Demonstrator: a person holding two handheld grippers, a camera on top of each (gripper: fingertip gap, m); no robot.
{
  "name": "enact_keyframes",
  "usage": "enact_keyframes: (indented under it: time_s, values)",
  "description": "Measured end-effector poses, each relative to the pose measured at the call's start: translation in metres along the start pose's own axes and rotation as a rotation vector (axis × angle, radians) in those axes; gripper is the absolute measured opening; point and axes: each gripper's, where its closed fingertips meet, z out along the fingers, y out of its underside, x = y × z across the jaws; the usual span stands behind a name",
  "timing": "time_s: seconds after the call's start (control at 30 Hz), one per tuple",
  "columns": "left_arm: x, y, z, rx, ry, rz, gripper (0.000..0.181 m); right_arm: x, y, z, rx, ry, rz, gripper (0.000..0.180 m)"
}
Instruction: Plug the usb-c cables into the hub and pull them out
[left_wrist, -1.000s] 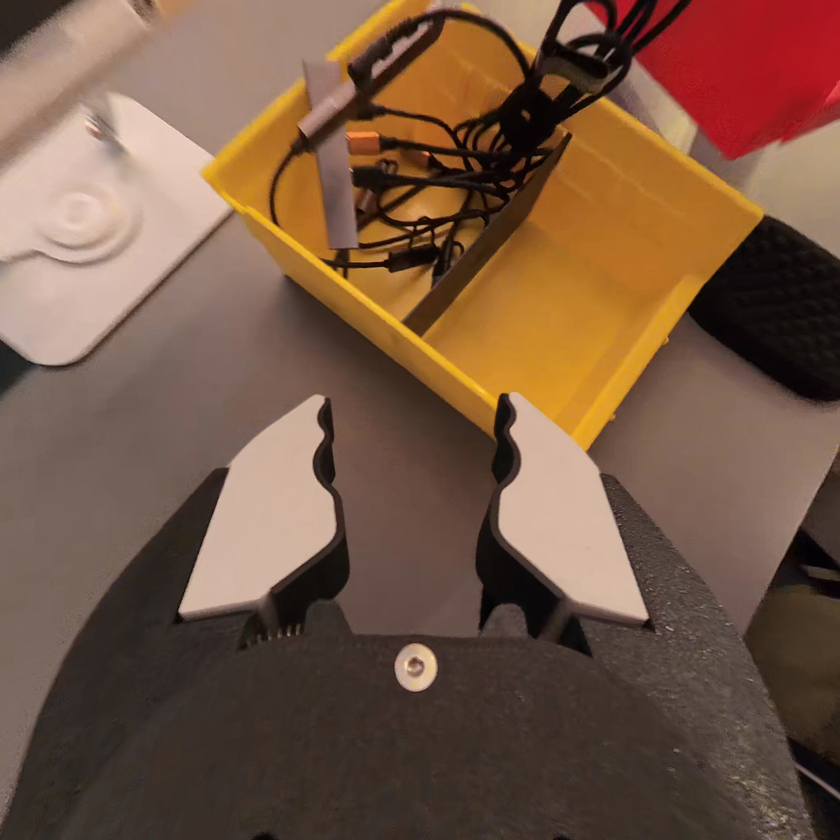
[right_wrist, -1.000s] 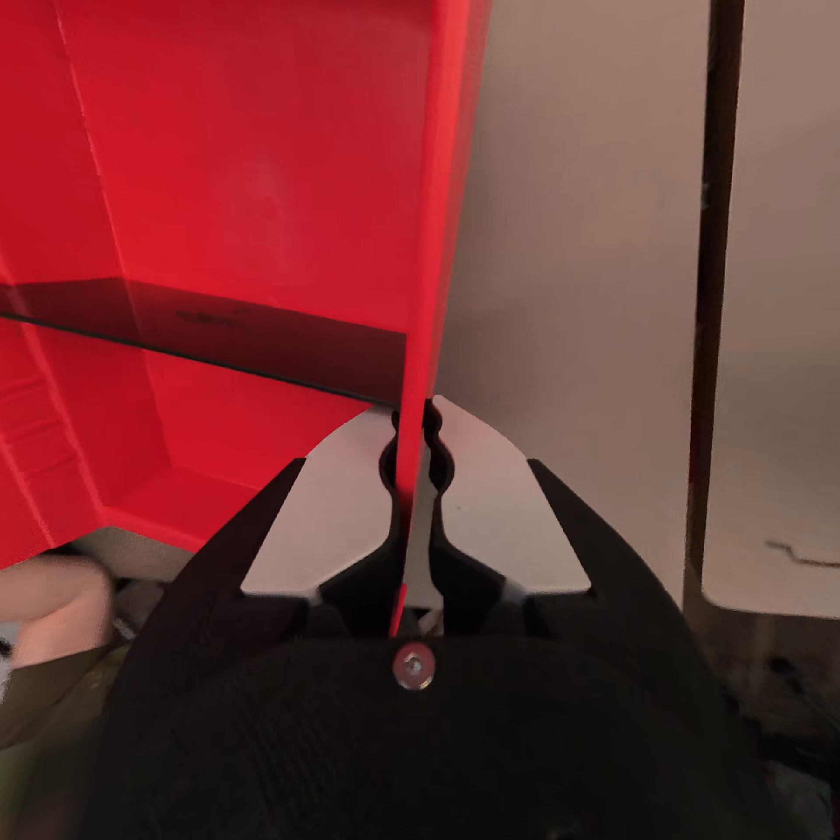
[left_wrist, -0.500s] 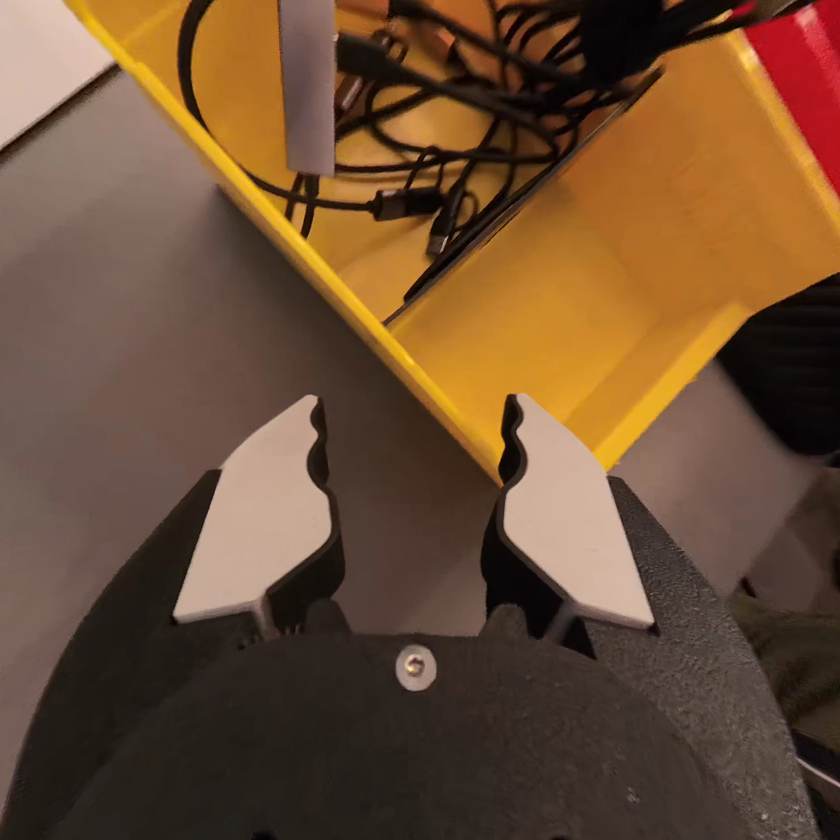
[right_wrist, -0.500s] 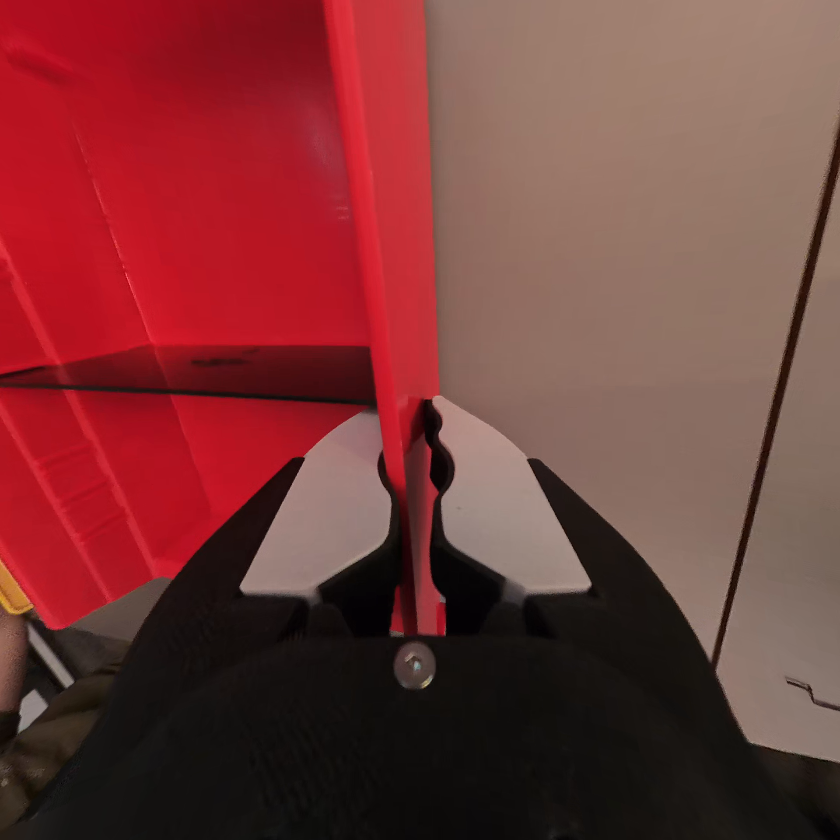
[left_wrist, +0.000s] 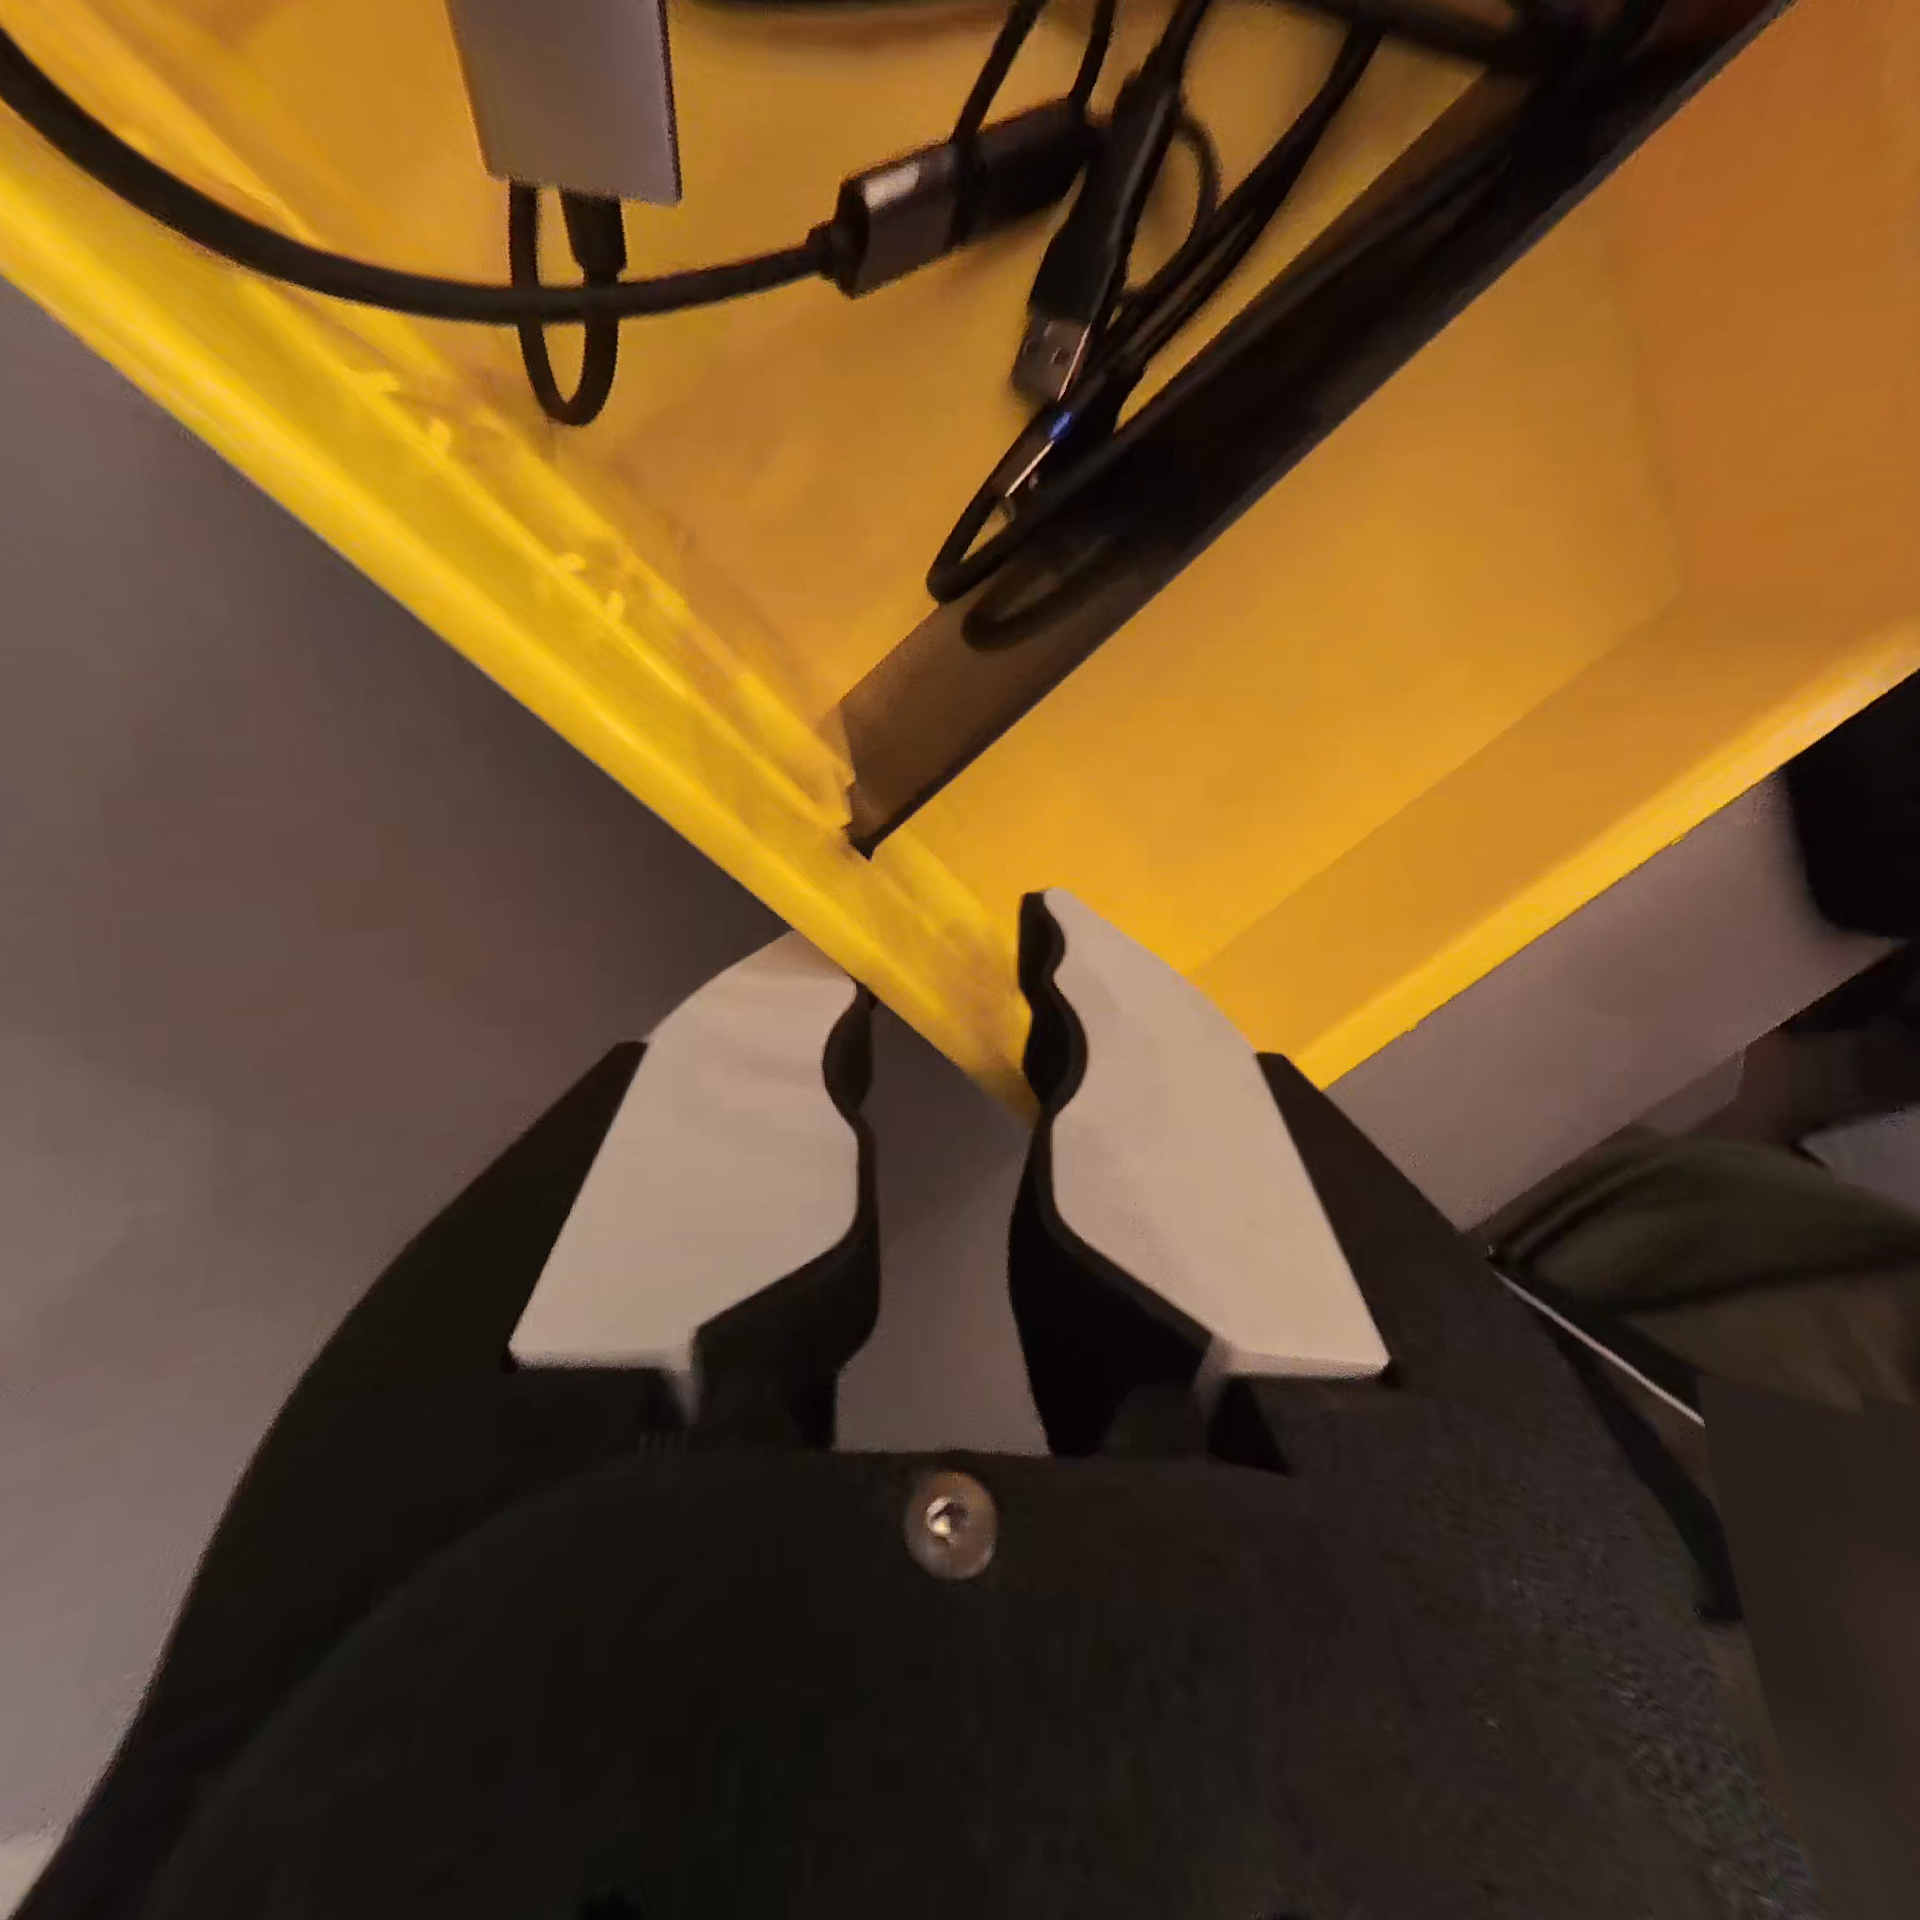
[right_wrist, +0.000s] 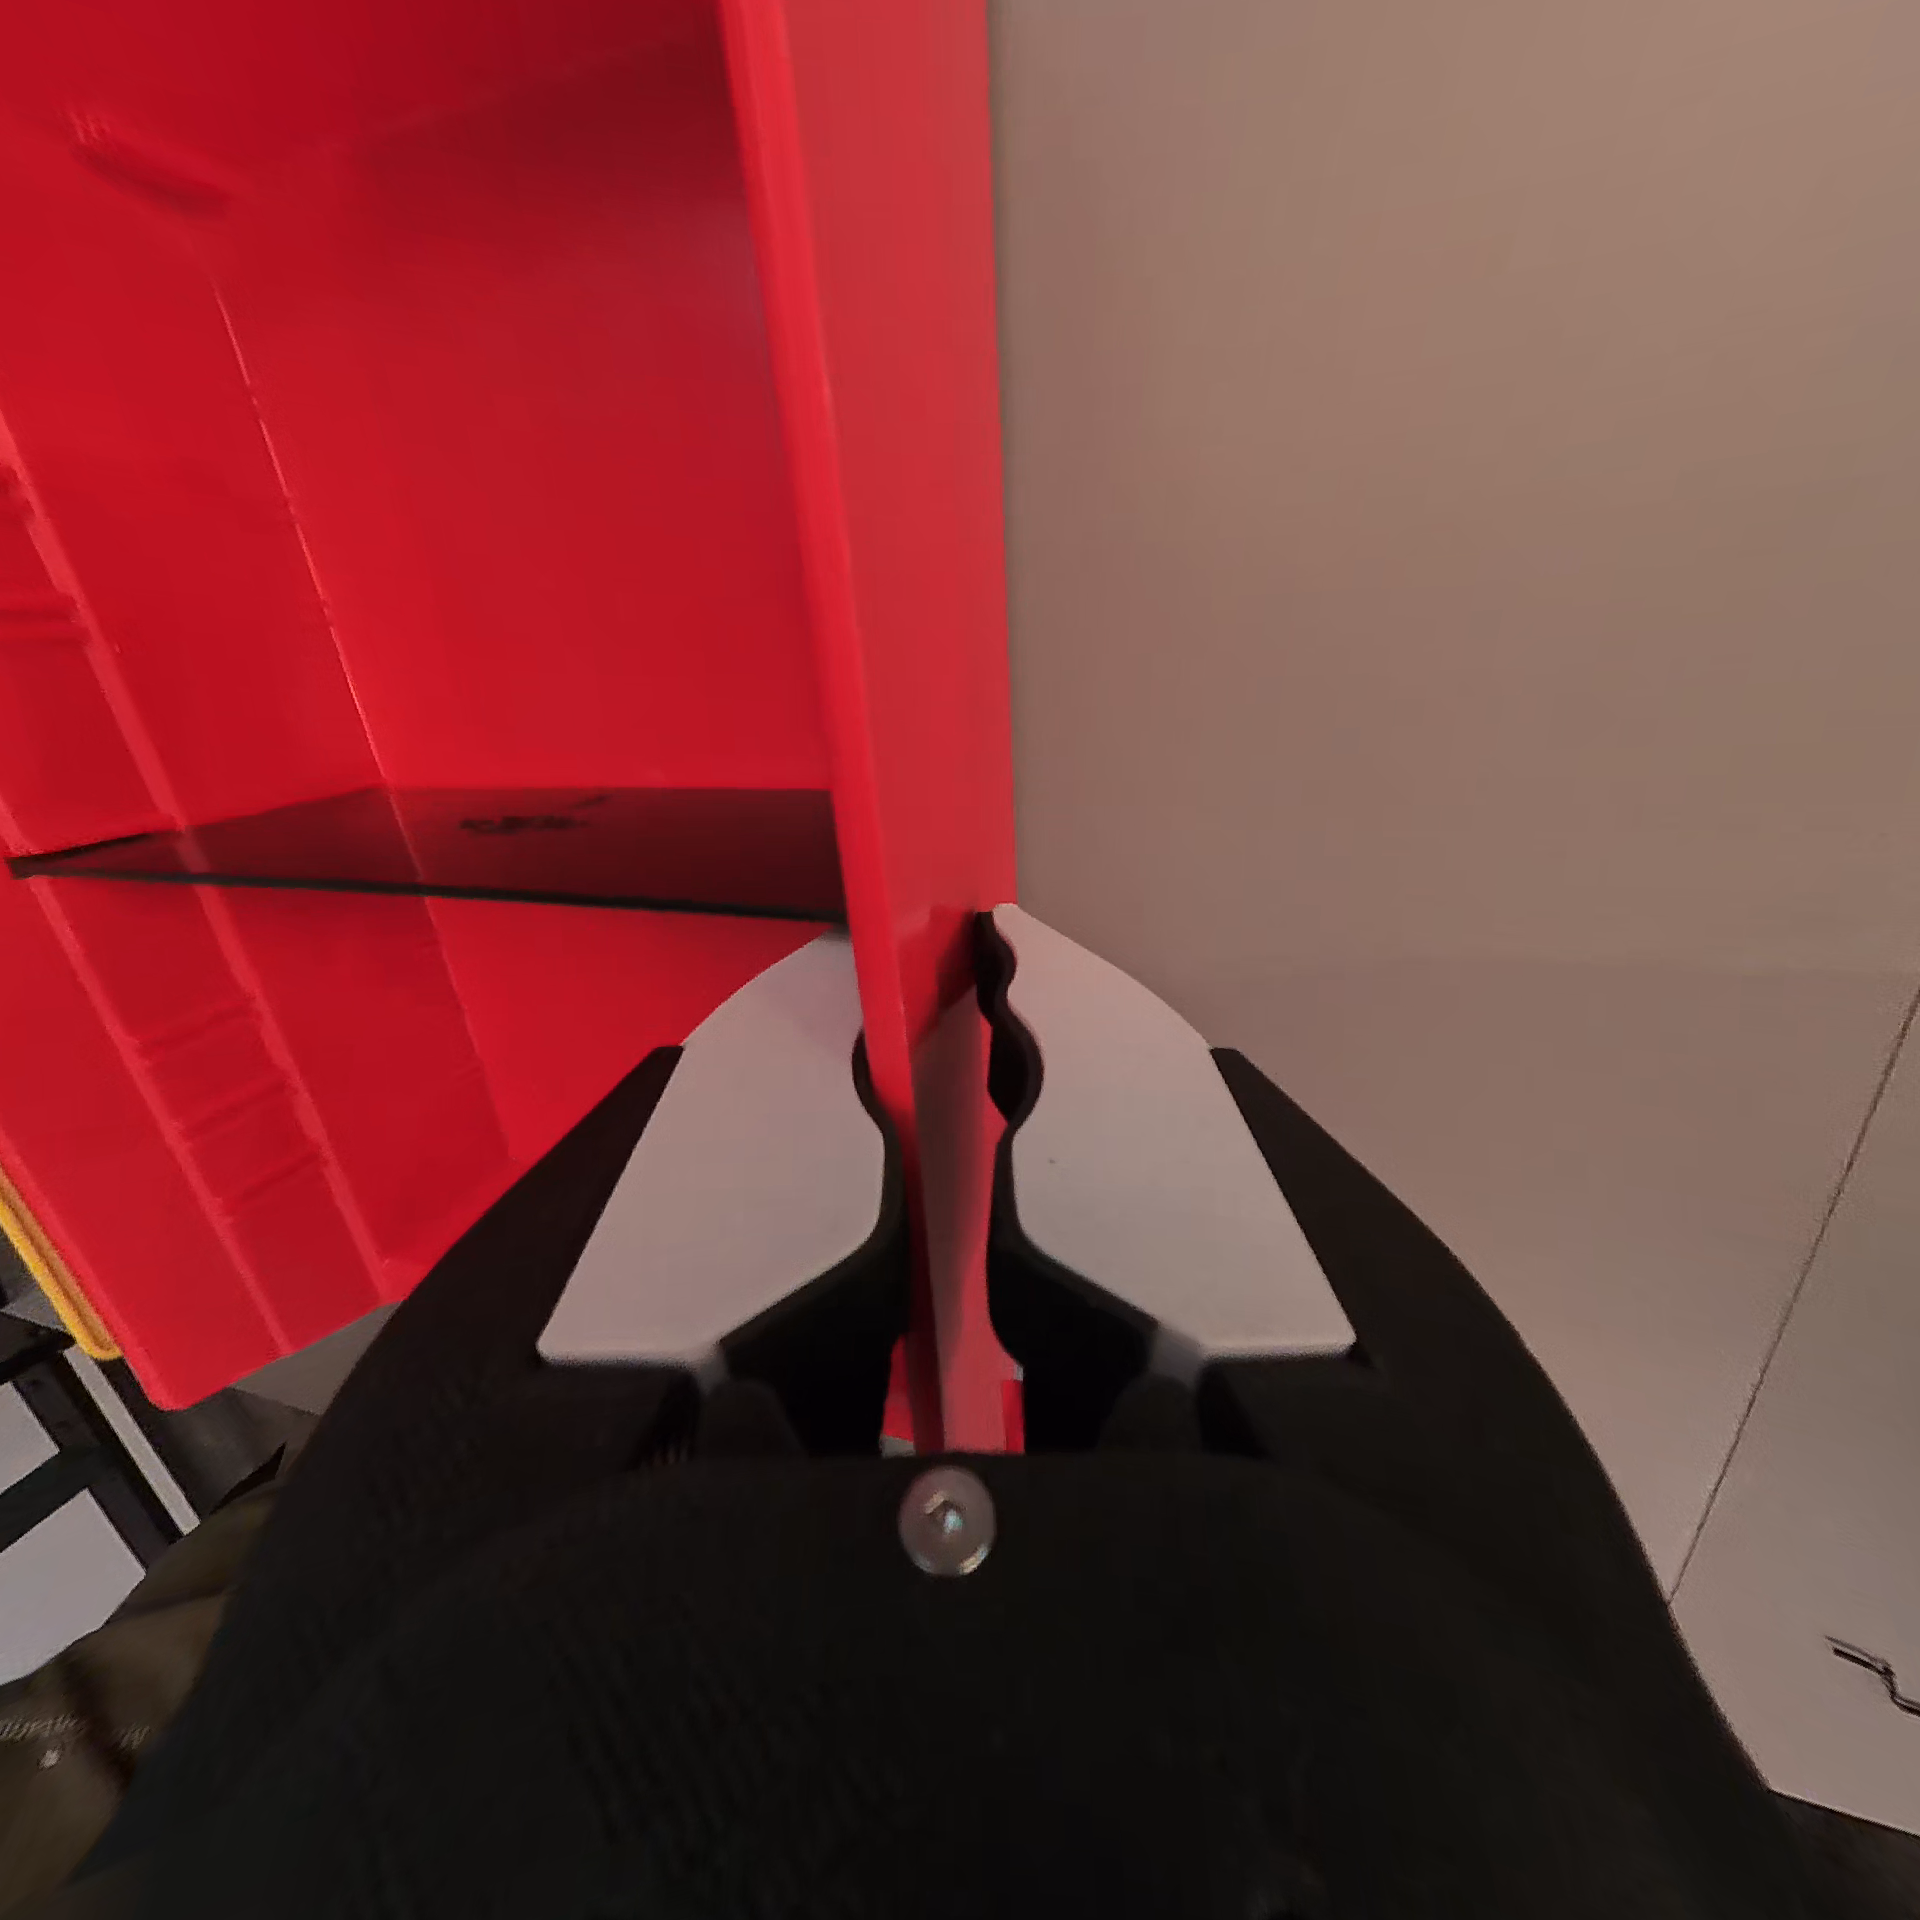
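A yellow bin (left_wrist: 520, 540) lies on the grey table (left_wrist: 260, 883). A dark divider (left_wrist: 1195, 499) splits it in two. The far-left compartment holds a grey hub (left_wrist: 571, 104) and several black cables (left_wrist: 904, 218) with loose plugs; the near-right compartment looks bare. My left gripper (left_wrist: 940, 945) straddles the bin's near wall, one finger outside and one inside, jaws narrowed onto it. My right gripper (right_wrist: 920, 925) is shut on the side wall of a red bin (right_wrist: 520, 416), held up in front of a pale wall. The hub and cables do not show in the right wrist view.
The red bin has a black divider (right_wrist: 520, 842) and looks bare inside. A black textured object (left_wrist: 1860, 831) sits past the yellow bin's right corner. Olive cloth (left_wrist: 1714, 1247) shows beyond the table edge at right. One gripper's finger ends stand about 40 cm off the other's. From either gripper's tips it is about 30 cm to the black textured object (left_wrist: 1860, 831).
My left gripper has moved forward to the yellow bin and its jaws have narrowed from wide open onto the near wall. The right gripper keeps its hold while the red bin turns slightly.
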Motion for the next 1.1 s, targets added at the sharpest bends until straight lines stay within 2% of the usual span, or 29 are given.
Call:
enact_keyframes:
  time_s: [0.07, 0.13, 0.27, 0.37, 0.47, 0.63, 0.73, 0.9, 1.1]
  values:
    - [-0.002, 0.002, -0.001, -0.091, 0.029, -0.040, 0.013, -0.003, -0.002, 0.002, -0.002, -0.008, 0.006, 0.012]
    - [-0.005, 0.001, -0.002, -0.123, 0.071, -0.086, 0.010, -0.008, -0.003, 0.003, -0.007, -0.013, 0.005, 0.012]
    - [-0.038, -0.003, -0.008, -0.056, 0.031, -0.142, 0.007, -0.021, -0.006, 0.009, -0.019, -0.015, -0.006, 0.011]
    - [-0.072, 0.008, -0.015, 0.026, 0.026, -0.209, 0.005, -0.042, -0.014, 0.016, -0.016, -0.045, 0.002, 0.014]
    - [-0.111, 0.038, -0.024, 0.098, 0.033, -0.295, 0.004, -0.068, -0.018, 0.026, -0.044, -0.058, -0.049, 0.014]
    - [-0.190, 0.115, -0.041, 0.147, -0.055, -0.459, 0.003, -0.108, -0.027, 0.041, -0.050, -0.051, -0.106, 0.012]
    - [-0.225, 0.158, -0.049, 0.186, -0.078, -0.569, 0.004, -0.114, -0.022, 0.042, -0.078, -0.044, -0.117, 0.011]
    - [-0.246, 0.206, -0.054, 0.215, -0.043, -0.669, 0.003, -0.108, -0.009, 0.039, -0.118, -0.012, -0.101, 0.010]
    - [-0.240, 0.223, -0.054, 0.293, 0.123, -0.743, 0.009, -0.110, 0.003, 0.038, -0.170, -0.006, -0.112, 0.010]
